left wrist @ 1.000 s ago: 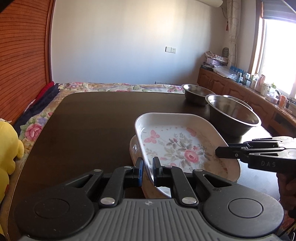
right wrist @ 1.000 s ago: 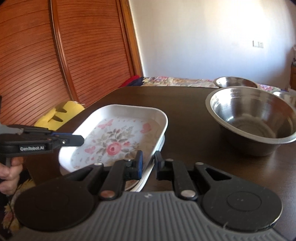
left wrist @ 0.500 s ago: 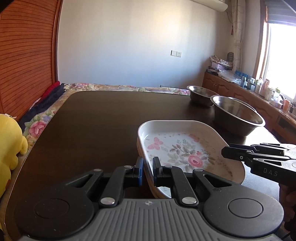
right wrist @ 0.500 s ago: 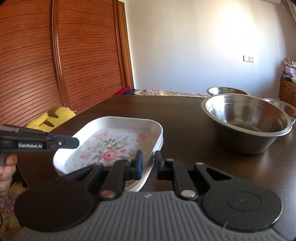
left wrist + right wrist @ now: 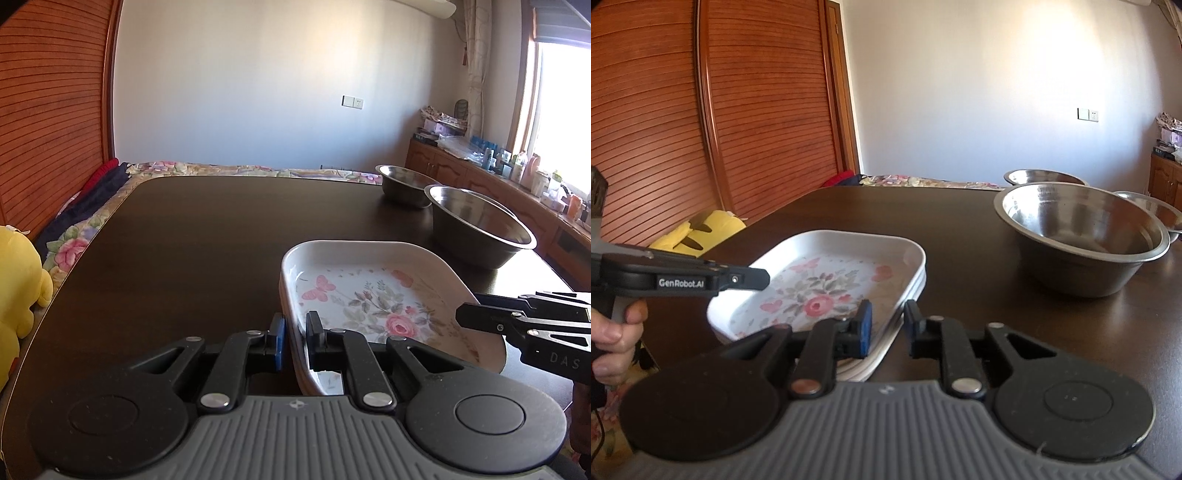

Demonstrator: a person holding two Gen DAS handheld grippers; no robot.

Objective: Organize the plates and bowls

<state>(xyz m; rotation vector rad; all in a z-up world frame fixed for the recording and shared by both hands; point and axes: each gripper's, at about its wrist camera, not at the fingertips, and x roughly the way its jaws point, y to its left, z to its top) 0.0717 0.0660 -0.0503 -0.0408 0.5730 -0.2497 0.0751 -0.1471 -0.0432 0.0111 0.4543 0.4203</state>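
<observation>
Floral plate (image 5: 369, 295) sits on top of a plate stack (image 5: 886, 332) near your edge of the dark table (image 5: 184, 258); at least one more rim shows under it in the right view. Your left gripper (image 5: 294, 334) has its pads straddling the plate's near-left rim at a narrow gap, and whether they actually pinch it I can't tell. Your right gripper (image 5: 886, 325) straddles the opposite rim with visibly more gap on the outer side, so it reads as opened off the plate, not clamping. Judgement: the plate-stacking step looks done or nearly so, you're at the let-go point. Three steel bowls stand further back on the right: big bowl (image 5: 1082, 240) closest, a smaller bowl (image 5: 1045, 177) behind it, a third bowl (image 5: 1156, 214) partly hidden. Next move likely calls for widening both grippers fully, backing straight out along the rim so you don't drag the top plate off the stack, then going for the bowls to nest them. Yellow plush toy (image 5: 18, 295) beside the table is irrelevant.
</observation>
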